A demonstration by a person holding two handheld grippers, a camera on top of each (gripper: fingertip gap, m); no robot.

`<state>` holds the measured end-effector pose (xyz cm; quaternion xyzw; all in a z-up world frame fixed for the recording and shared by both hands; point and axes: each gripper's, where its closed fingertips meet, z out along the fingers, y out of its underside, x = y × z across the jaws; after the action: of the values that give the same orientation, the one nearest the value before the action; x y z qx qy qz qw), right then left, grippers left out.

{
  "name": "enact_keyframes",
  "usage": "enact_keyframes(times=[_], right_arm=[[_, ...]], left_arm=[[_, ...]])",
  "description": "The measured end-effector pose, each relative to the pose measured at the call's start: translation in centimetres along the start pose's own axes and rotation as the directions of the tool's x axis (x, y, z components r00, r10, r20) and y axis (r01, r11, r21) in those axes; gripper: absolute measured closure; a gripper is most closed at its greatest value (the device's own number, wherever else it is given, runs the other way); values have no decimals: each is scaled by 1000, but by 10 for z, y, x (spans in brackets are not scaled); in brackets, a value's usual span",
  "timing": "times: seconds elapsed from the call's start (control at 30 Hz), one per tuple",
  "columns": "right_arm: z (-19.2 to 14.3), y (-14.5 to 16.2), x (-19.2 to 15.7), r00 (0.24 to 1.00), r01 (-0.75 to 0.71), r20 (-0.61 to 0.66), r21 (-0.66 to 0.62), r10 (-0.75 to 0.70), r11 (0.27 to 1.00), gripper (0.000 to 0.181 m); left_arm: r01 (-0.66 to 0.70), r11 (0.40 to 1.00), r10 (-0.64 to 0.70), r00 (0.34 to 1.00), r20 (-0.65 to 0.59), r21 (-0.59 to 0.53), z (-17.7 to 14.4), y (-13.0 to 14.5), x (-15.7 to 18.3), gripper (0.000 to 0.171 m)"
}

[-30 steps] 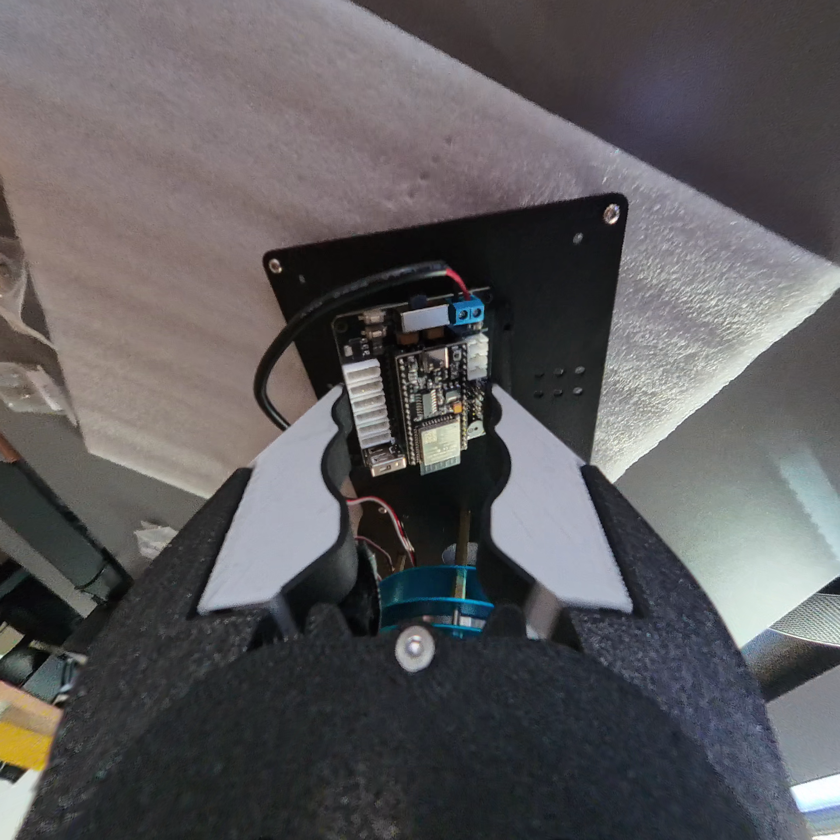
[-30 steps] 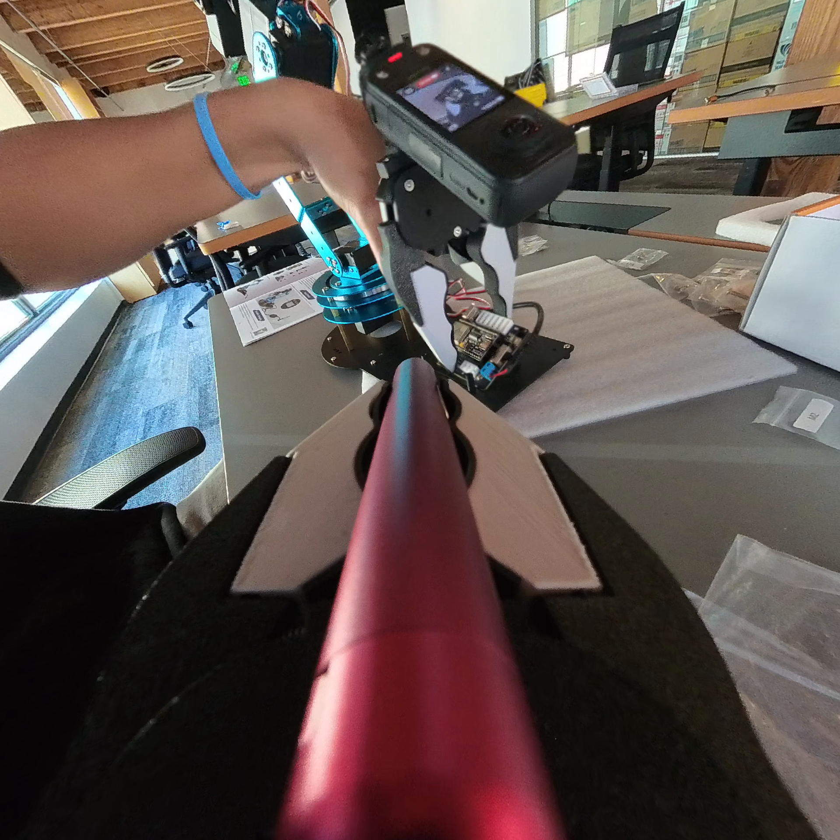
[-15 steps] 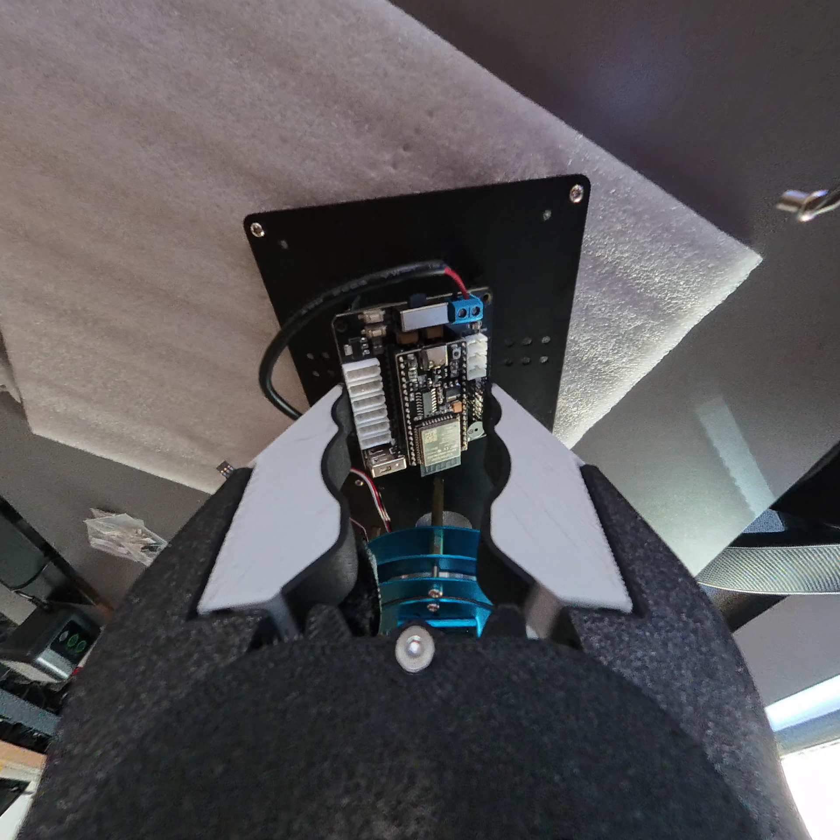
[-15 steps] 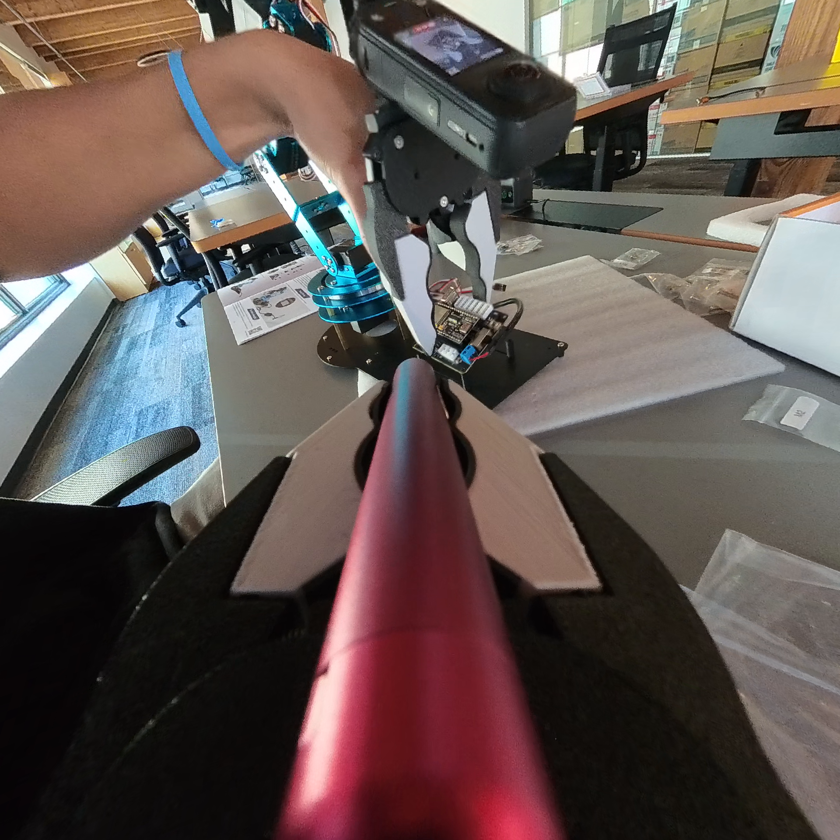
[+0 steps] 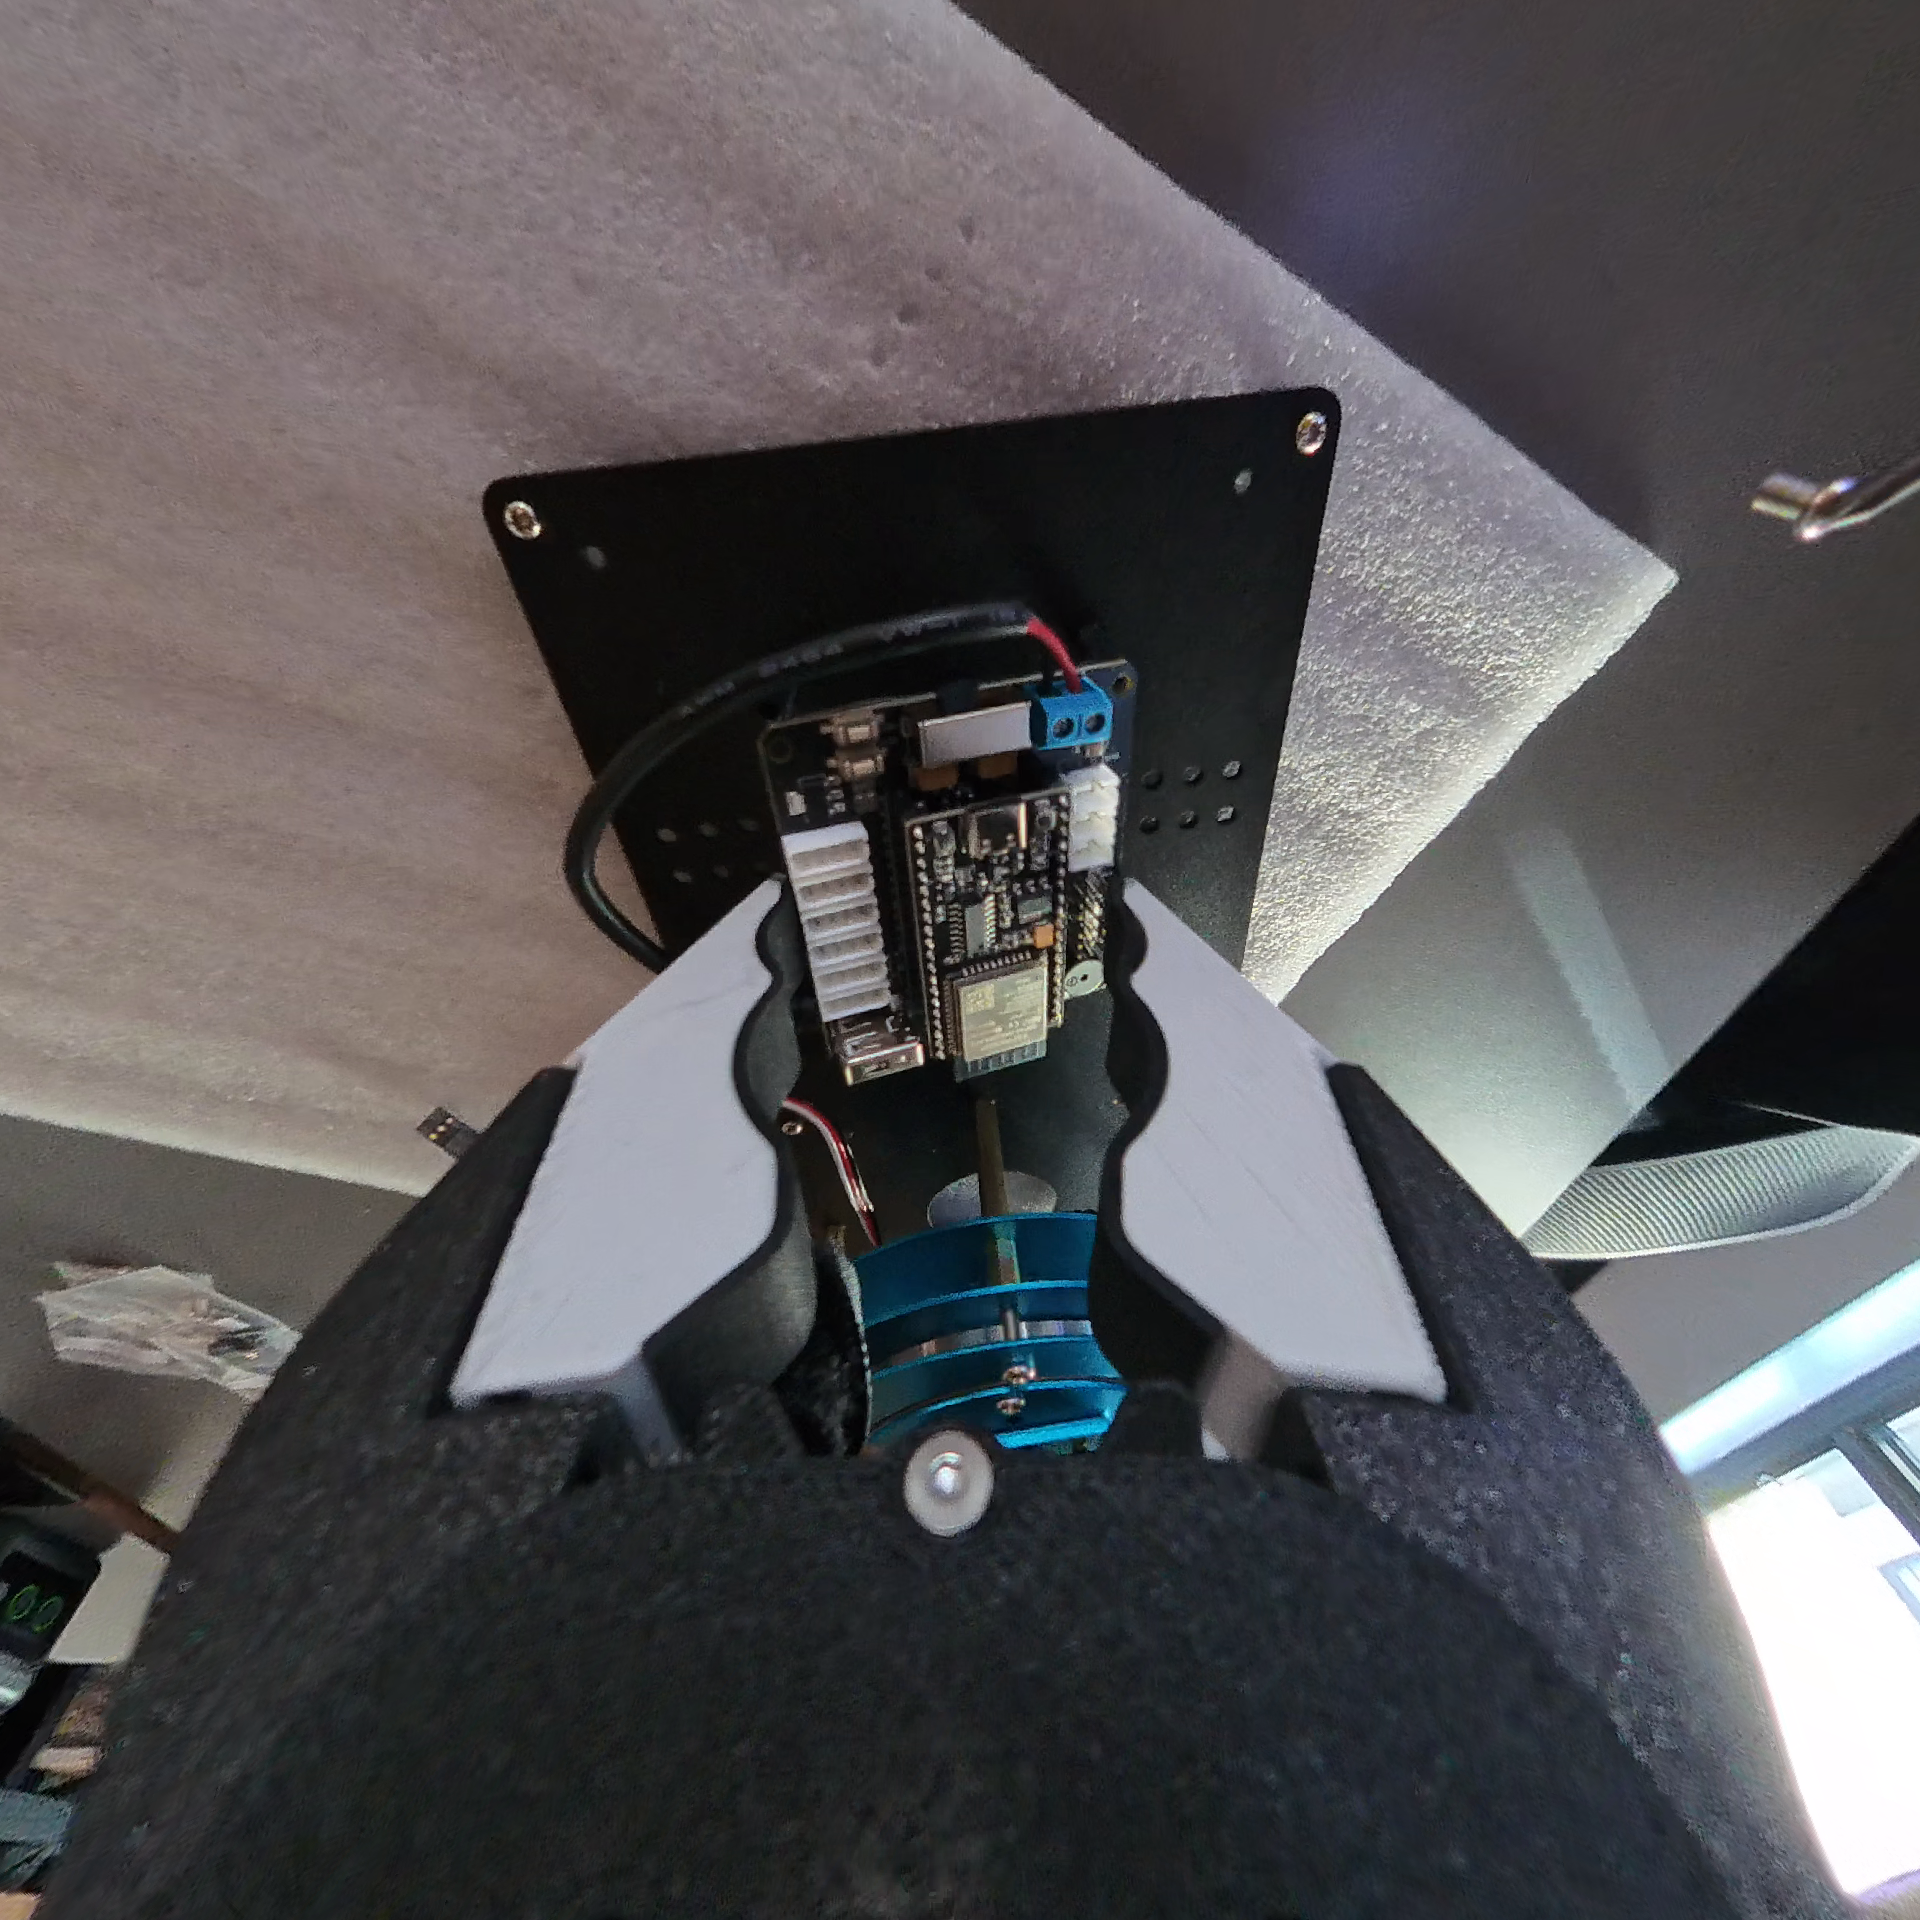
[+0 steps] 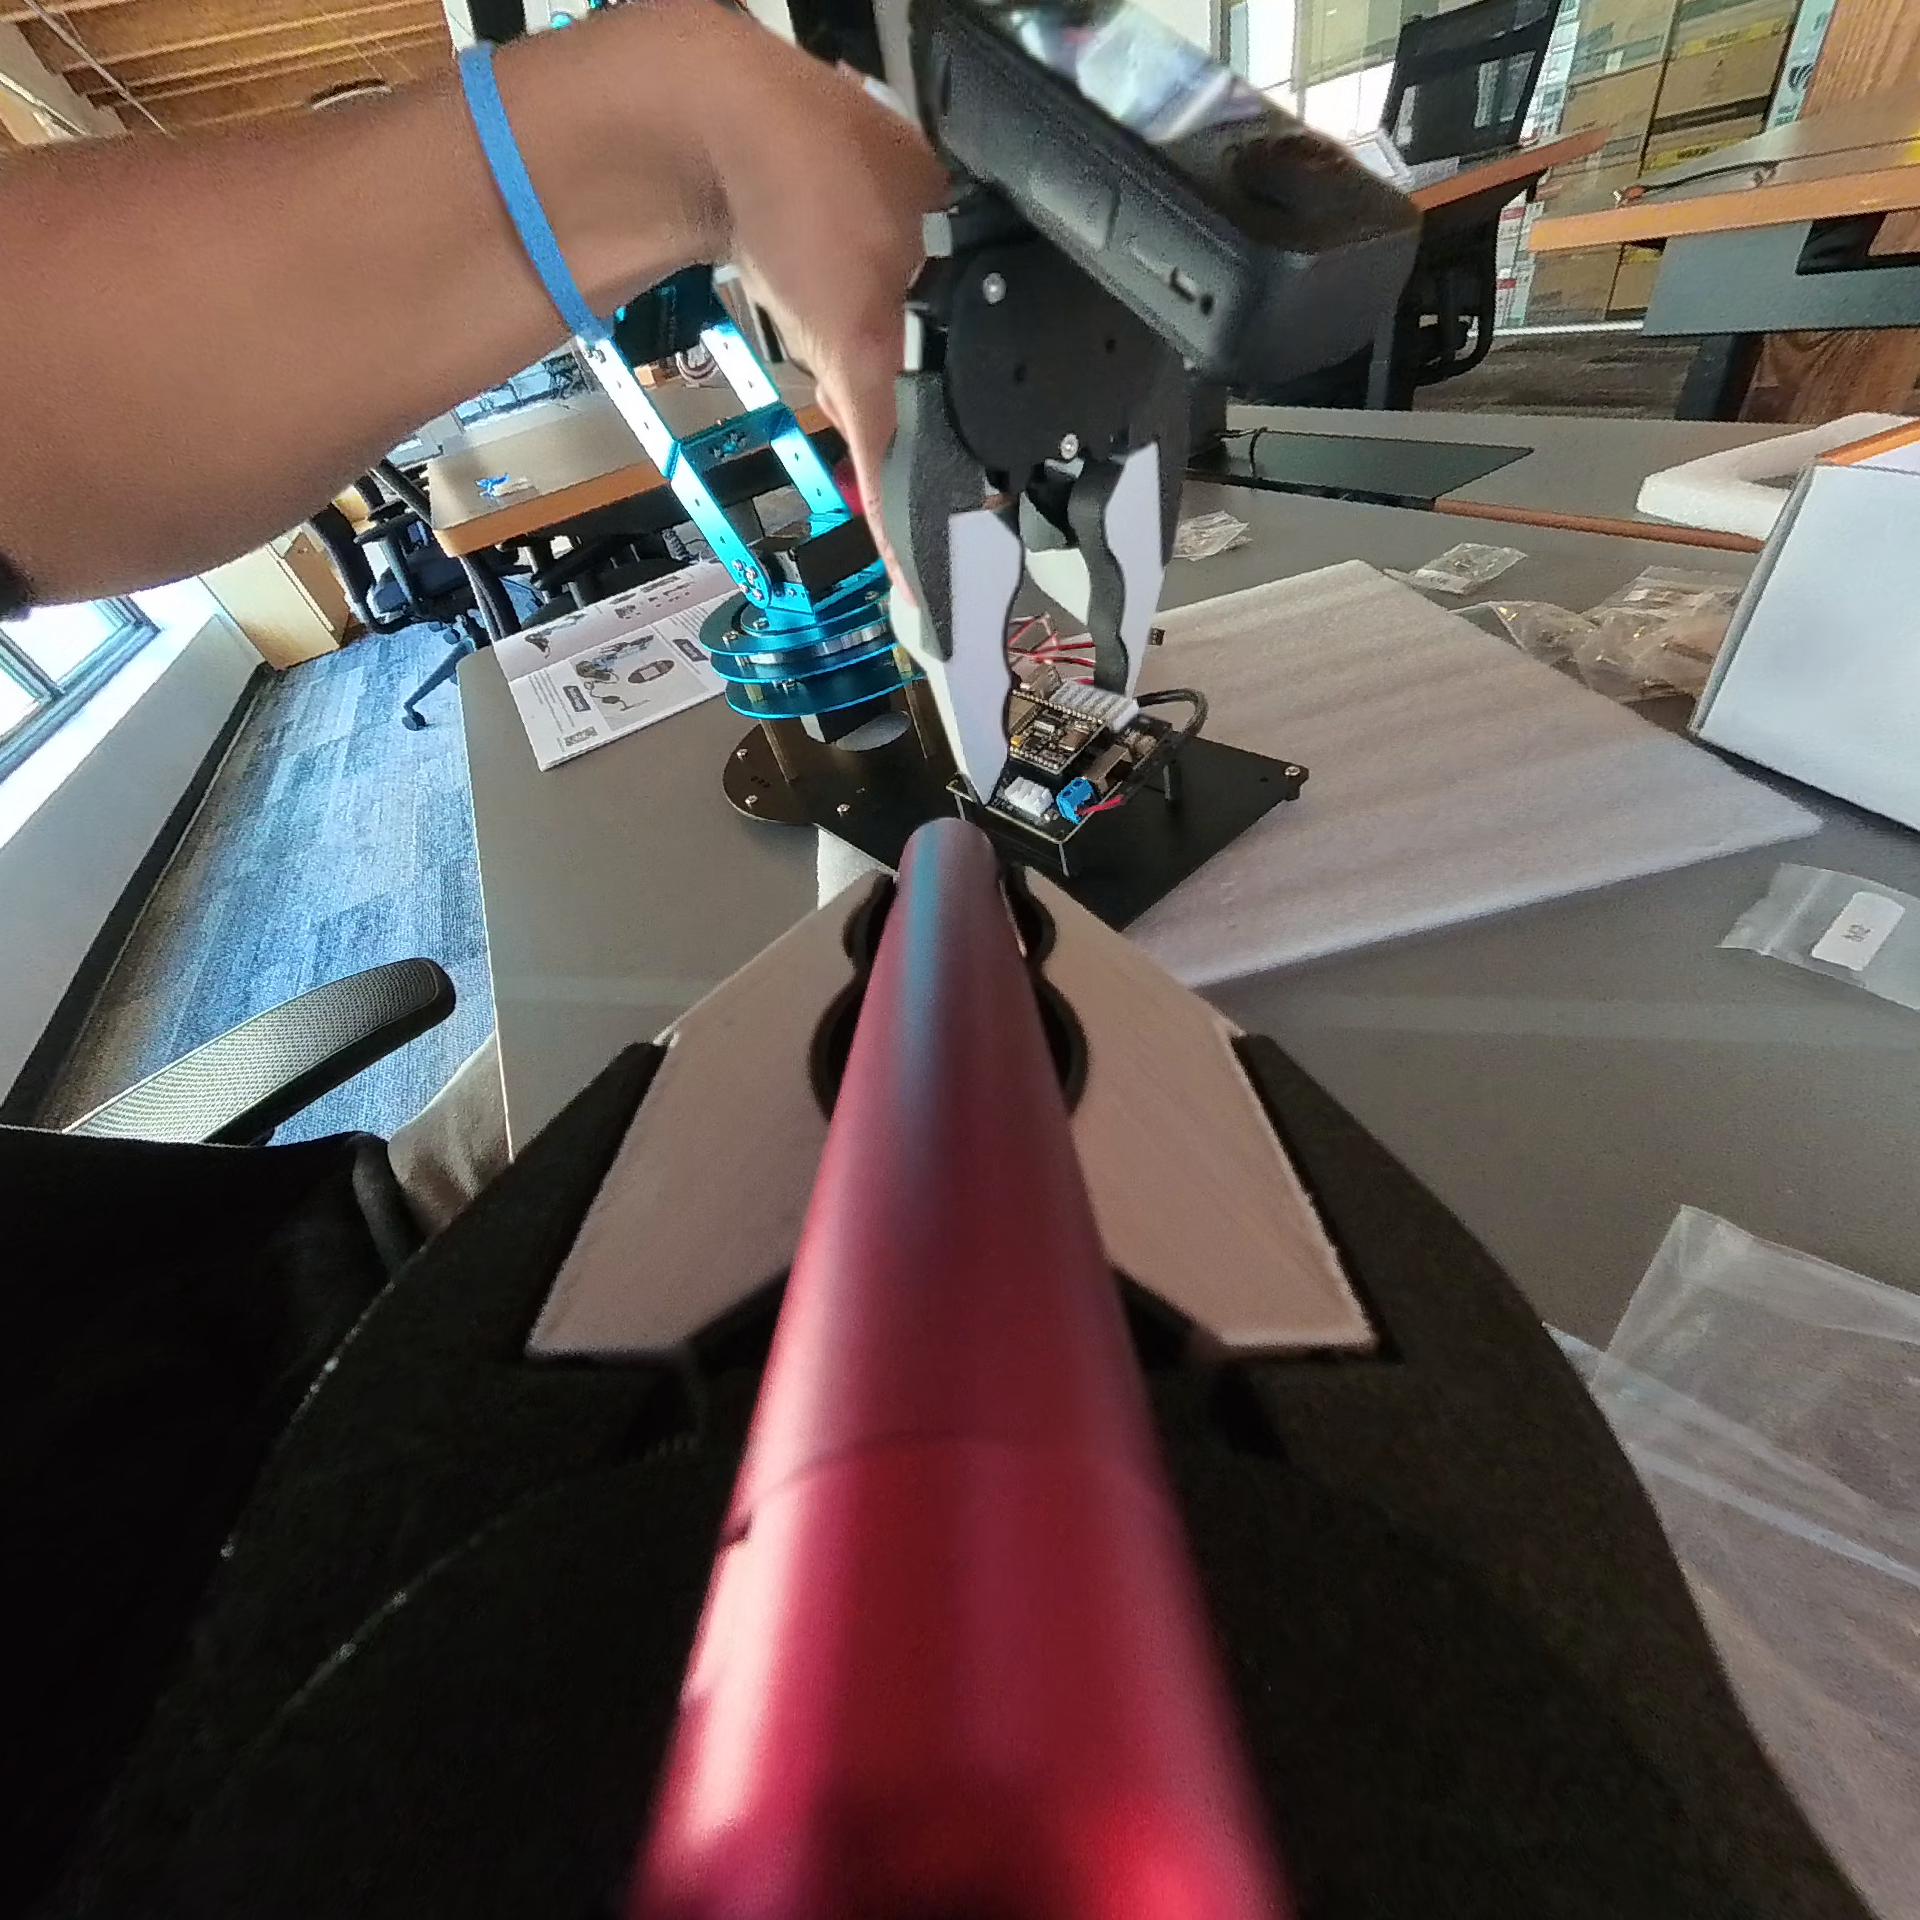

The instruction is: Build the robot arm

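My left gripper (image 5: 951, 914) is open and points down at a circuit board (image 5: 977, 831) on a black base plate (image 5: 935, 540). Its fingers straddle the board's near end without gripping it. A blue metal turntable (image 5: 977, 1309) sits between the finger roots. In the right wrist view, the left gripper (image 6: 1049, 717) hangs over the board (image 6: 1081, 769), one fingertip at its edge. My right gripper (image 6: 948, 883) is shut on a red cylindrical tool handle (image 6: 935, 1351), aimed at the plate (image 6: 1195, 821). The tool's front end is hidden there.
The plate lies on a white foam sheet (image 6: 1455, 748) on a grey table. A blue robot arm (image 6: 727, 447) rises from the turntable. A booklet (image 6: 603, 675), white box (image 6: 1829, 623), plastic bags (image 6: 1839, 925) and a chair (image 6: 260, 1049) surround it. A metal tip (image 5: 1808, 509) shows at the right. The gap from one gripper's tips to the other's is roughly 15 cm.
The left gripper has dropped closer to the circuit board and swung round it, still open. More of the blue turntable shows between its fingers. The right gripper keeps hold of the red tool.
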<state>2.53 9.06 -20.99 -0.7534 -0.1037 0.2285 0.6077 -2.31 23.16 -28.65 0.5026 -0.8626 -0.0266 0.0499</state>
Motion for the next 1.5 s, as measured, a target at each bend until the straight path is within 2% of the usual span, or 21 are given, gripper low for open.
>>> enact_keyframes(times=[0.23, 1.5], right_arm=[[1, 3, -1, 1000, 4, 1, -11, -4, 1000, 160], [4, 7, -2, 1000, 6, 12, -32, -5, 999, 160]], left_arm=[[27, 998, -32, 995, -97, -53, 3, 1, 0, 114], [43, 993, -51, 996, -75, -112, 2, 1, 1, 112]])
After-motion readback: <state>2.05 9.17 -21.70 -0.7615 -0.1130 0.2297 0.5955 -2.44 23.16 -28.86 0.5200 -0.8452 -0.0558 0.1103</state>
